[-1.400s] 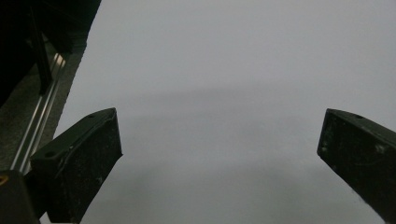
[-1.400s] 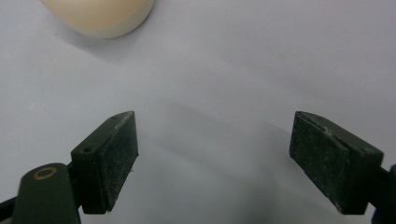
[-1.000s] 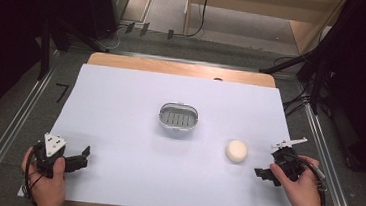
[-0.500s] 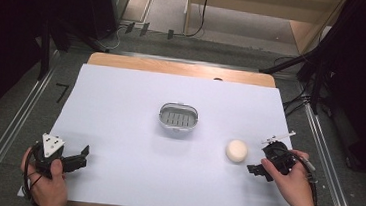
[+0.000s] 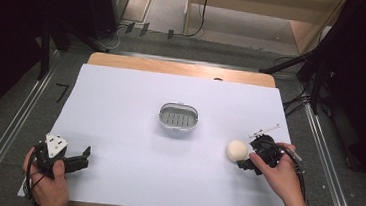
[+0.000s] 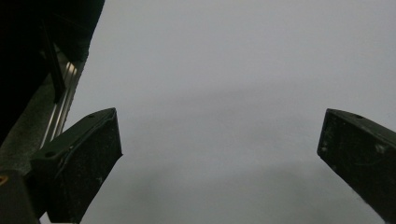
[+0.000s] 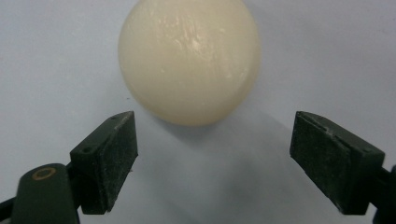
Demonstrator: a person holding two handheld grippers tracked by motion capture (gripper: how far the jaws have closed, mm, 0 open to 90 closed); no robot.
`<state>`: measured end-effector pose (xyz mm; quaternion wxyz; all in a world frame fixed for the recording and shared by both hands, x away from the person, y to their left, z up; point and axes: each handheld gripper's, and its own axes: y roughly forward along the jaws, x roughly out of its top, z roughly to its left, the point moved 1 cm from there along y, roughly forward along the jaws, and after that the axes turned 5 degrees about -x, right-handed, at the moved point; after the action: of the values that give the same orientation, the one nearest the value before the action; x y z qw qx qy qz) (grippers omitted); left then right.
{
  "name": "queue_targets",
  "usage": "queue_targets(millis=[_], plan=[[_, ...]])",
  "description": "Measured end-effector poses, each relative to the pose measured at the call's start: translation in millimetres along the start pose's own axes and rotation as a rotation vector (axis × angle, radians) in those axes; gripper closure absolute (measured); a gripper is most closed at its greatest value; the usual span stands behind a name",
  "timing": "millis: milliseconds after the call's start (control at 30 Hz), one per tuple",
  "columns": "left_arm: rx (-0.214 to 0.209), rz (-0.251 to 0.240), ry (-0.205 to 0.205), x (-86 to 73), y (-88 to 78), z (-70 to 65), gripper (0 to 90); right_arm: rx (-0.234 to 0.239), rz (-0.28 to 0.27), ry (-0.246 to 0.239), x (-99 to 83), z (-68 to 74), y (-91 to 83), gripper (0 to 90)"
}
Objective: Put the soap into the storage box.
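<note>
A cream, round, smooth soap-like lump [image 5: 237, 150] lies on the white sheet at the right. In the right gripper view the lump [image 7: 189, 60] sits just ahead of the jaw tips, not between them. My right gripper [image 5: 244, 163] is open, close beside the lump's right side, held in a hand. A small metal dish with a slotted insert [image 5: 178, 118] stands at the middle of the sheet. My left gripper [image 5: 86, 156] rests at the front left corner, open, with nothing but bare sheet between its jaws [image 6: 219, 154].
The white sheet [image 5: 136, 94] covers most of the wooden table; a strip of wood [image 5: 174, 68] shows at the far edge. Metal rails [image 5: 13, 123] run along both sides. Dark stands and cables crowd the floor beyond.
My right hand has carried its gripper leftward across the sheet, up to the cream lump. The left hand, the dish and the lump have stayed put.
</note>
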<state>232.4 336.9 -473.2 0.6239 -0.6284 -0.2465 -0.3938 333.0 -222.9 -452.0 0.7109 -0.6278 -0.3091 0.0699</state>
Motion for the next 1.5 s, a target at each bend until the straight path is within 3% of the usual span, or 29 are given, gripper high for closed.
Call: queue_targets(millis=[200,400,667,1500], plan=[[0.003,-0.004,-0.004,-0.1,-0.4,0.3,0.1,0.018,-0.010,0.034,7.4,5.4,5.1,18.4],[0.001,0.001,0.002,0.0,0.2,-0.2,0.1,0.029,-0.020,0.036,15.8,11.9,8.5,21.2],[0.001,0.005,0.004,0.2,0.5,-0.3,0.1,0.002,-0.020,0.062,25.2,16.0,15.5,23.5],[-0.002,0.005,0.003,0.3,0.9,-0.1,0.1,-0.013,-0.029,0.113,30.1,13.9,21.4,24.6]])
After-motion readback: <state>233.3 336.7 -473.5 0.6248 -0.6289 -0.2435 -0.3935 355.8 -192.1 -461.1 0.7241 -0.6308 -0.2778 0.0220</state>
